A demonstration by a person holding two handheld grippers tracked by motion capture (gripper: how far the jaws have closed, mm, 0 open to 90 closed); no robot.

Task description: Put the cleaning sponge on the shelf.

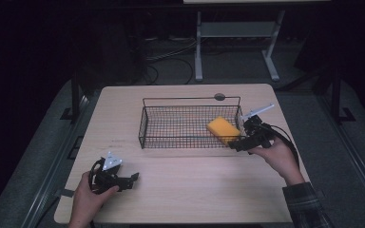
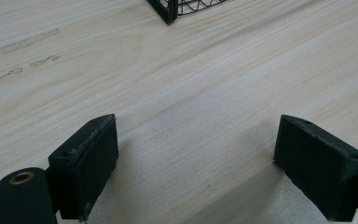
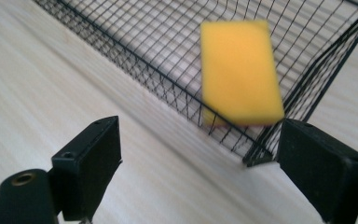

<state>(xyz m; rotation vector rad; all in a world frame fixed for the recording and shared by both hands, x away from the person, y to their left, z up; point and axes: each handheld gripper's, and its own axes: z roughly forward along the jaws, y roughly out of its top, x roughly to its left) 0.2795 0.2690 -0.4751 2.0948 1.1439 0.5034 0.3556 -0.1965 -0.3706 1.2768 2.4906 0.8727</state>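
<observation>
A yellow sponge (image 1: 223, 129) (image 3: 241, 73) lies in the right end of a black wire basket (image 1: 145, 124) (image 3: 121, 44) in the middle of the table. My right gripper (image 1: 236, 144) (image 3: 198, 170) hovers just outside the basket's near right corner, jaws wide apart with nothing between them. My left gripper (image 1: 134, 181) (image 2: 196, 170) rests low over the bare tabletop at the near left, also open and empty.
The light wooden table (image 1: 195, 190) has free room in front of the basket. A corner of the basket (image 2: 170, 9) shows at the top of the left gripper view. A small dark round disc (image 1: 219, 97) sits near the far edge. Beyond the table stands a white frame (image 1: 198, 42).
</observation>
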